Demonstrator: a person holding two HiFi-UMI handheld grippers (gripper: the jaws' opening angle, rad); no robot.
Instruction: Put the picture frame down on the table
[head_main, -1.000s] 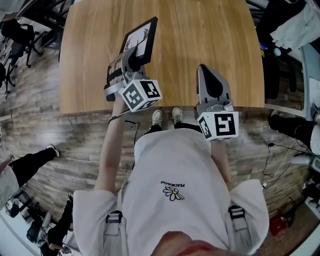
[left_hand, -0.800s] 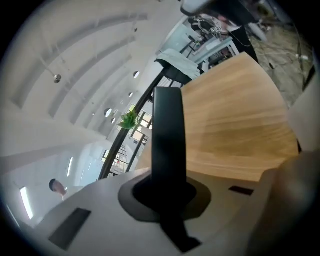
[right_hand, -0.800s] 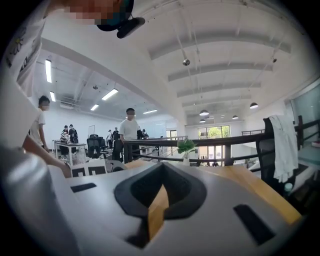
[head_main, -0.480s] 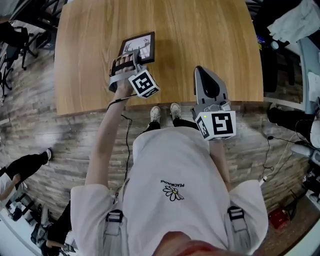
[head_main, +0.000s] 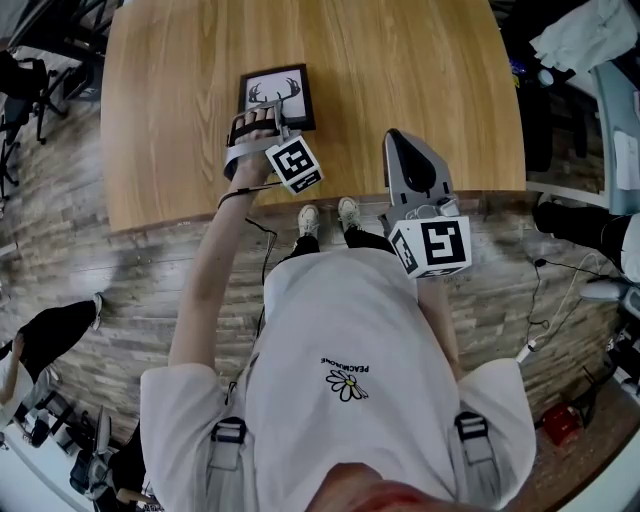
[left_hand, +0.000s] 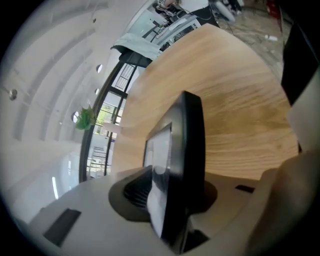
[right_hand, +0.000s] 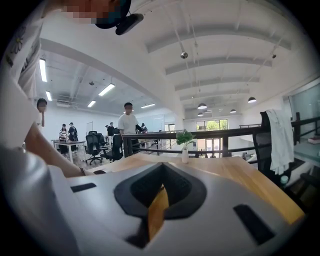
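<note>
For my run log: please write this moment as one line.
left claw: shut on picture frame | picture frame: nearly flat at table, contact unclear | right claw: shut, empty, over near table edge

Bright even indoor light, big fisheye warp on all three views

Head view is evenly lit and sharp in the middle. The tabletop (head_main: 400, 80) has a soft sheen and no hard shadows, while the floor planks (head_main: 150, 260) bend hard toward the edges. In the left gripper view the picture frame (left_hand: 192, 150) sits so close to the lens it goes dark and mushy, its glass is washed pale, and the windows (left_hand: 102, 135) behind are blown out. In the right gripper view, ceiling strip lights (right_hand: 107, 90) and far windows (right_hand: 215, 125) do the lighting. The room is crisp, the right tool (right_hand: 158, 197) up close is soft, and the corners vignette black.
</note>
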